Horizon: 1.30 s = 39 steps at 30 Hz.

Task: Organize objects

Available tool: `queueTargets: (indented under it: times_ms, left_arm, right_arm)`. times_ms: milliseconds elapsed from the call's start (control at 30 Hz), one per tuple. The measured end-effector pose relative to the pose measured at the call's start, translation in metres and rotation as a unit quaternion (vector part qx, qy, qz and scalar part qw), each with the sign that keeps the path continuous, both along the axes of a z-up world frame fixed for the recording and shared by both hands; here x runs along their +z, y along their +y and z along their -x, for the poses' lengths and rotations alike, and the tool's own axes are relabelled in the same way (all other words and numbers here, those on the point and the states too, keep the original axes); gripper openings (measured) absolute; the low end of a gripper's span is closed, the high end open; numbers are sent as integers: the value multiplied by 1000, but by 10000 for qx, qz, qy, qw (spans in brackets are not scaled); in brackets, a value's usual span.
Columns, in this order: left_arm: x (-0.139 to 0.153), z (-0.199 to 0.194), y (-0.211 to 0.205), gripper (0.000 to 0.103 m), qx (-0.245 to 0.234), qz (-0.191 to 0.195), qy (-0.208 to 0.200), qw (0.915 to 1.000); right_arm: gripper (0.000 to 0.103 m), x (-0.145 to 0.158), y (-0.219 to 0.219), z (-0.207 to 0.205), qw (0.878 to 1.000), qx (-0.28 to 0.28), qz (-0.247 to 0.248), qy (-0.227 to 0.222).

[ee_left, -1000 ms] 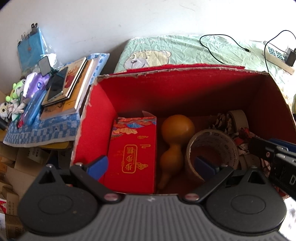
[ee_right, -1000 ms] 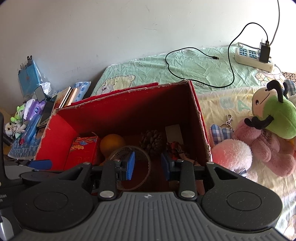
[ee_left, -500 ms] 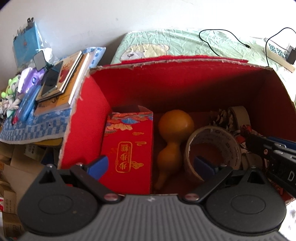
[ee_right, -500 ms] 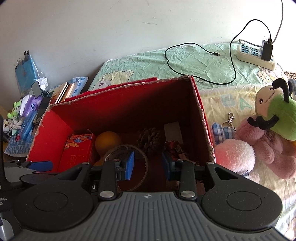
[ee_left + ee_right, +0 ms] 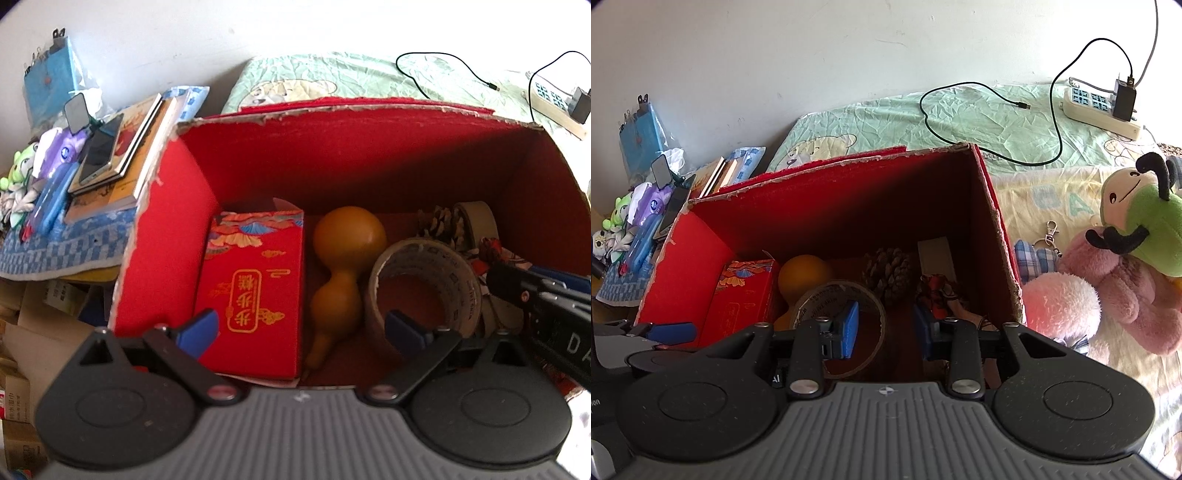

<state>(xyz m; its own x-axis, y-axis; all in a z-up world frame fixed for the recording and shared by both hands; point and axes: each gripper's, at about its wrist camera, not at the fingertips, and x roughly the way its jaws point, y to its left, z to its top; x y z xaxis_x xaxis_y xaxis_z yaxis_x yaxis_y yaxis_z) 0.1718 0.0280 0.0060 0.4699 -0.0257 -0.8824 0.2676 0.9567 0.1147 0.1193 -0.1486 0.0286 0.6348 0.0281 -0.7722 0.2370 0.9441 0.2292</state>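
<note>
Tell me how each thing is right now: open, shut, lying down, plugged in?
Red box: open on top.
Gift packet: lying flat inside.
Gourd: lying down.
Tape roll: tilted on edge.
Charger: plugged into the power strip.
Left gripper: open, empty.
Right gripper: open, empty.

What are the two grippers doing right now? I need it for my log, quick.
Left gripper: open wide, holding nothing.
Right gripper: open, narrower gap, holding nothing.

The big box (image 5: 166,236) is rough cardboard with torn edges. The gourd (image 5: 341,258) looks smooth and shiny. The pink toy (image 5: 1060,302) is fluffy cloth.
</note>
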Motion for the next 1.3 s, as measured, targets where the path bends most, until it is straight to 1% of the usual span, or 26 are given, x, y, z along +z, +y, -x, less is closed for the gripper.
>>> queueTargets:
  times_ms: [133, 200, 400, 467, 600, 733, 1300]
  left_arm:
    - [1, 1, -1, 97, 10, 4, -28, 10000]
    - [5, 3, 0, 97, 14, 7, -104, 9999]
    - [24, 18, 6, 97, 108, 50, -621, 9980]
    - [30, 21, 9, 98, 122, 106, -711, 9973]
    - [37, 27, 11, 98, 106, 173, -787, 9967]
    - [39, 36, 8, 98, 32, 183, -816, 9965]
    - [38, 56, 11, 100, -99, 147, -859, 9961]
  right_arm:
    - [35, 0, 0, 0, 10000, 1, 24, -11]
    - [35, 3, 2, 1, 9999, 31, 90, -102]
    - [35, 13, 3, 11, 9990, -37, 112, -439]
    - [35, 16, 6, 15, 9987, -48, 180, -479]
    - [35, 20, 9, 25, 9978, -59, 183, -630]
    - [35, 24, 12, 36, 9965, -105, 299, -779]
    - [35, 23, 18, 63, 9959, -317, 240, -817]
